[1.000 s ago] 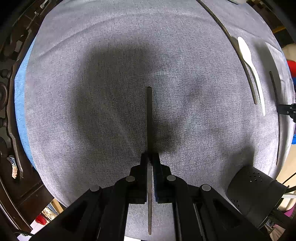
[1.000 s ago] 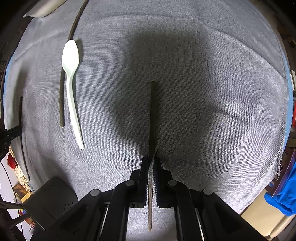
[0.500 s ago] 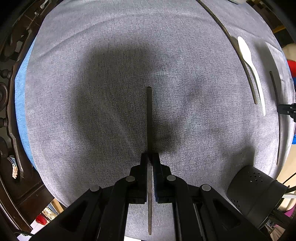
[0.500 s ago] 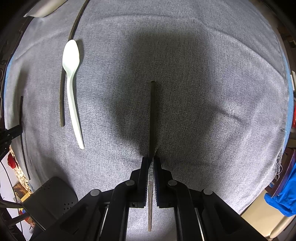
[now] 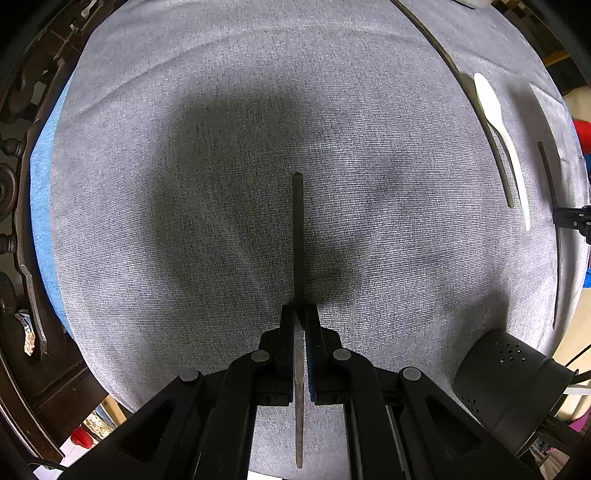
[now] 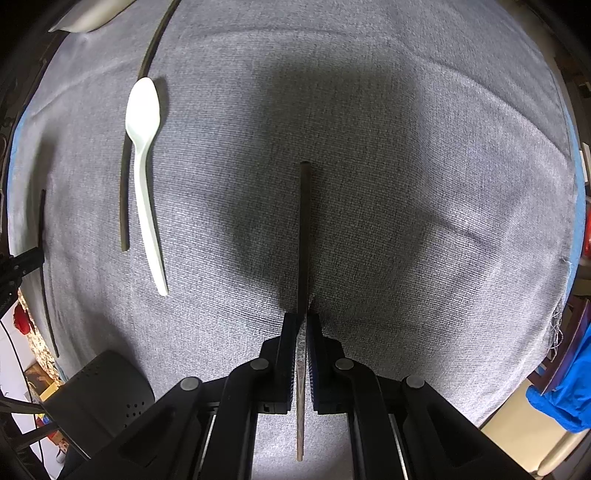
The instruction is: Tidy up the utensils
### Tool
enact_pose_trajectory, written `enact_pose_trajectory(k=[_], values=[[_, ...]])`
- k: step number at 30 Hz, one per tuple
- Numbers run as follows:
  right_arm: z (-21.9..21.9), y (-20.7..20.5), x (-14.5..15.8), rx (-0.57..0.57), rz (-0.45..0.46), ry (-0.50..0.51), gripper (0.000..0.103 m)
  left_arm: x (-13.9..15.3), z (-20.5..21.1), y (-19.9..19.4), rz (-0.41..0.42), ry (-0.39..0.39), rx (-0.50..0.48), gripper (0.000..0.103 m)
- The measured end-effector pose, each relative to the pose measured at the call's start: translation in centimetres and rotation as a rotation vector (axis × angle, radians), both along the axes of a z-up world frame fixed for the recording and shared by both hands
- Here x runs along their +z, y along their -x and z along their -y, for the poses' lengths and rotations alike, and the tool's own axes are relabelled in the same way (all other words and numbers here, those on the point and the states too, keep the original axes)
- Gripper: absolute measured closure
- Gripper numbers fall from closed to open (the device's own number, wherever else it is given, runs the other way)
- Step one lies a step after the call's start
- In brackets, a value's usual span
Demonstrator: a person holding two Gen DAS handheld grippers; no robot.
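My left gripper (image 5: 300, 308) is shut on a dark chopstick (image 5: 297, 236) that points forward above the grey cloth. My right gripper (image 6: 302, 315) is shut on another dark chopstick (image 6: 304, 236), also pointing forward above the cloth. A white plastic spoon (image 6: 144, 173) lies on the cloth to the left in the right wrist view, and it shows at the right in the left wrist view (image 5: 496, 122). A dark chopstick (image 6: 125, 192) lies beside the spoon. A black perforated holder (image 5: 513, 384) stands at the near right in the left wrist view and at the lower left in the right wrist view (image 6: 99, 398).
The grey cloth (image 5: 221, 110) covers a table with dark carved wood (image 5: 14, 184) at its left edge. A white dish (image 6: 85, 14) sits at the far left corner. Blue fabric (image 6: 565, 398) hangs off the right side.
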State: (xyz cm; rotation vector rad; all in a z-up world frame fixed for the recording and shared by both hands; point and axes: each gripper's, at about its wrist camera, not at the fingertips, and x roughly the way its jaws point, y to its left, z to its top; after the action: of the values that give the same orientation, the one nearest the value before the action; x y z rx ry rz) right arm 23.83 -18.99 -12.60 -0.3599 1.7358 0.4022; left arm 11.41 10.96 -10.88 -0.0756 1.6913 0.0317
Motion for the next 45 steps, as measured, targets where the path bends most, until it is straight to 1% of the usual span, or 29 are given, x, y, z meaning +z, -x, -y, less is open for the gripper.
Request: enact_pose_trajectory(k=[15,22,26,31,37,42,45], values=[[0.0,0.0,0.0,-0.002,0.006,0.001,0.095,0.4,0.3,0.3,0.01,0.0,-0.003,0.097],[1.5,0.4,0.6,-0.054,0.05,-0.058,0.095,0.7,-0.5,0.9,0.019,0.007,0.049,0.097],[2.5,0.8,1.9,-0.079,0.086,-0.117,0.096,2.3,-1.4,1.6,0.07,0.028,0.094,0.097],[3.1,1.7,4.2,-0.103,0.138,-0.195,0.096,4.5,-1.8,2.5,0.139,0.054,0.126,0.097],[3.5,2.8,5.1,-0.121,0.174,-0.243,0.096,6.0,-1.9,3.5,0.22,0.097,0.161,0.097],[3.6,3.0,4.2,-0.12,0.167,-0.185,0.096,6.4,-1.6,4.5,0.23,0.099,0.166,0.097],[2.9,2.5,3.8,-0.123,0.167,-0.157,0.094,5.9,-1.4,3.9,0.221,0.095,0.164,0.097]])
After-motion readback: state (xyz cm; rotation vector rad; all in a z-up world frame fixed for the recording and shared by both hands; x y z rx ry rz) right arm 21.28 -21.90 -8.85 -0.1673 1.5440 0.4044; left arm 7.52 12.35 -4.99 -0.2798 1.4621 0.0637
